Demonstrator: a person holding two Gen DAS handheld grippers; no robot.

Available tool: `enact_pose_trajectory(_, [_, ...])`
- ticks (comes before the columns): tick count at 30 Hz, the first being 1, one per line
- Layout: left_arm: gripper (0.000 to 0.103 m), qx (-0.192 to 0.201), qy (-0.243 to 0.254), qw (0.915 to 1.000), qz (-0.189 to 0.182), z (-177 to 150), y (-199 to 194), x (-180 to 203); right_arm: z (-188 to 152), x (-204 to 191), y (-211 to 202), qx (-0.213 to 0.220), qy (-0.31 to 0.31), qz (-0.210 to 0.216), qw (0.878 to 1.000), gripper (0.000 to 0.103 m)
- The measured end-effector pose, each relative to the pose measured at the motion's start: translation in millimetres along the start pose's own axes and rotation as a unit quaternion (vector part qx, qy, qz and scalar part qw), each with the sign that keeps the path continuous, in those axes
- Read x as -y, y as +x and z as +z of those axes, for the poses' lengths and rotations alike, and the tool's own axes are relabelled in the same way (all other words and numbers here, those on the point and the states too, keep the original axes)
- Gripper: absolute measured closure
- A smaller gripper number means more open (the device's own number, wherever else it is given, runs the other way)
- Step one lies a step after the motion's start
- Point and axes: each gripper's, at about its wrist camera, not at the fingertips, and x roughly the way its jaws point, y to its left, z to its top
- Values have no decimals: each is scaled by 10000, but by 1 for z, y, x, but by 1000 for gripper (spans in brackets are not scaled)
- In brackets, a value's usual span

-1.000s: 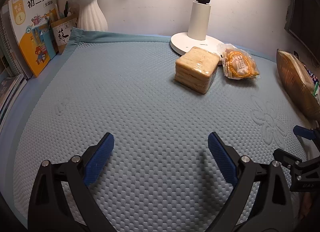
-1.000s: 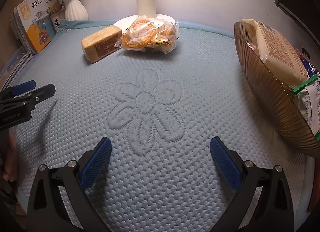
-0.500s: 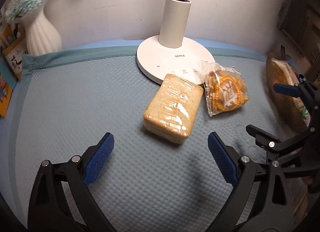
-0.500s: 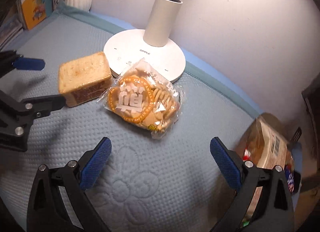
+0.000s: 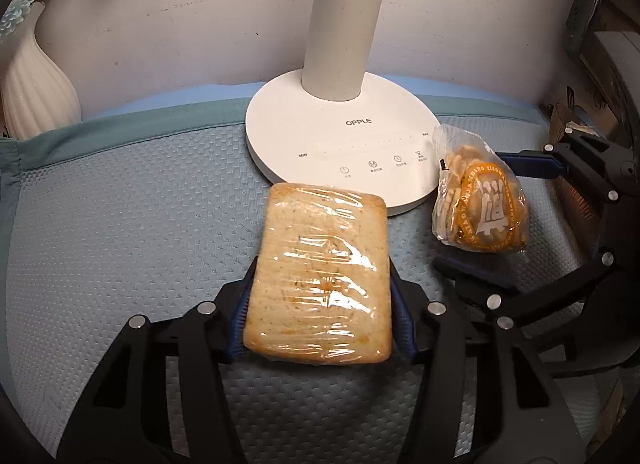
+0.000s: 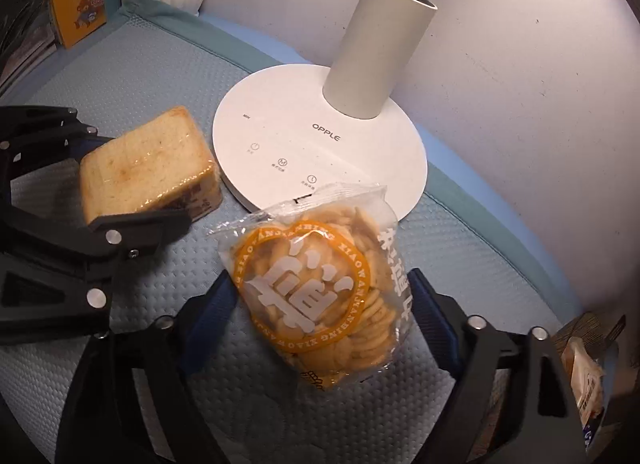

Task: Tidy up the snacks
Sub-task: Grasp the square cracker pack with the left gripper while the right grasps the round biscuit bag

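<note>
- Blue-padded jaws of the left gripper (image 5: 318, 318) were clamped on the wrapped toast (image 5: 320, 276), pressing both its long sides.
- Right gripper (image 6: 320, 316) jaws pressed against the cracker bag (image 6: 320, 292) on either side.
- Both snacks sat on the quilted mat (image 5: 120, 244) covering the bench, just before the lamp (image 5: 340, 136).
- Beyond stood a vase (image 5: 36, 92).
</note>
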Motion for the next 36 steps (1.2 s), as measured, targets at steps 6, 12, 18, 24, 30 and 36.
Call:
enact_pose_trajectory(6, [48, 28, -242, 9997, -69, -20, -15, -1, -27, 13, -23, -18, 829, 921, 9923, 40])
enact_pose_trajectory(12, [48, 148, -354, 9989, -283, -67, -60, 11, -80, 2, -64, -249, 1502, 1318, 9795, 40])
enact_pose_trajectory(18, [48, 258, -275, 9990, -254, -108, -87, 40, -134, -12, -97, -546, 1973, 912, 9746, 39])
enact_pose_trajectory(24, [48, 120, -238, 9995, -142, -123, -79, 61, -159, -15, -111, -290, 2199, 985, 9701, 14])
enact_pose_trajectory(30, [28, 366, -488, 9979, -238, -121, -75, 54, -187, -1, -120, -18, 2291, 1248, 9654, 6])
enact_pose_trajectory(36, [29, 466, -620, 9967, -255, -125, -78, 52, -190, -12, -102, 315, 2207, 1541, 9626, 6])
